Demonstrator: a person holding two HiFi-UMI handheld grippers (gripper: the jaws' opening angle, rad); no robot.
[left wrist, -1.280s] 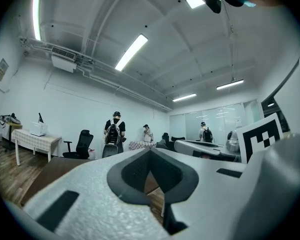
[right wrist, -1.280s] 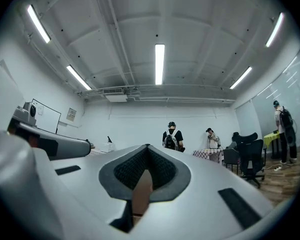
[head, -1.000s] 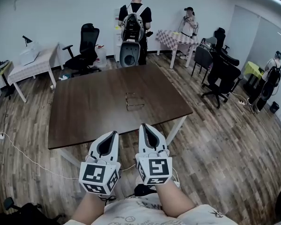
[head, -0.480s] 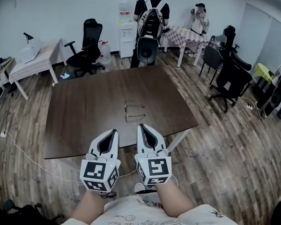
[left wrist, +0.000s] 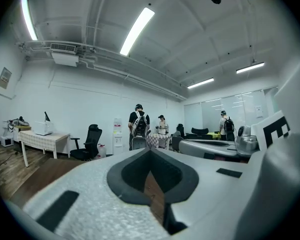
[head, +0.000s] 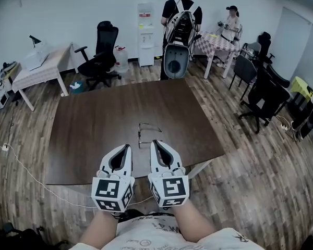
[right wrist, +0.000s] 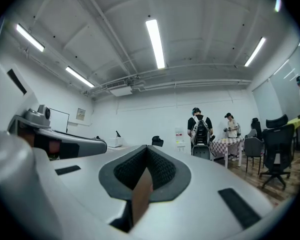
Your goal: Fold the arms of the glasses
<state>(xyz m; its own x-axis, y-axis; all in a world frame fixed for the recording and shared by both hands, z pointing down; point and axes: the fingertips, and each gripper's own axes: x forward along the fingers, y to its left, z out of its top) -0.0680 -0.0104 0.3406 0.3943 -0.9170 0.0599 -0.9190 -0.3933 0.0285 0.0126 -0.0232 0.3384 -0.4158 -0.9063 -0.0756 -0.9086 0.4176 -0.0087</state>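
Both sets of fingers are clenched on nothing. We've got the left gripper and right gripper over the tabletop edge, with the glasses lying arms-open just ahead.

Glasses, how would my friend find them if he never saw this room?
Look at the big brown table in the middle of the room. Near its front edge, just past the right gripper, lie the glasses. They are a thin wire outline, the only thing on the table.
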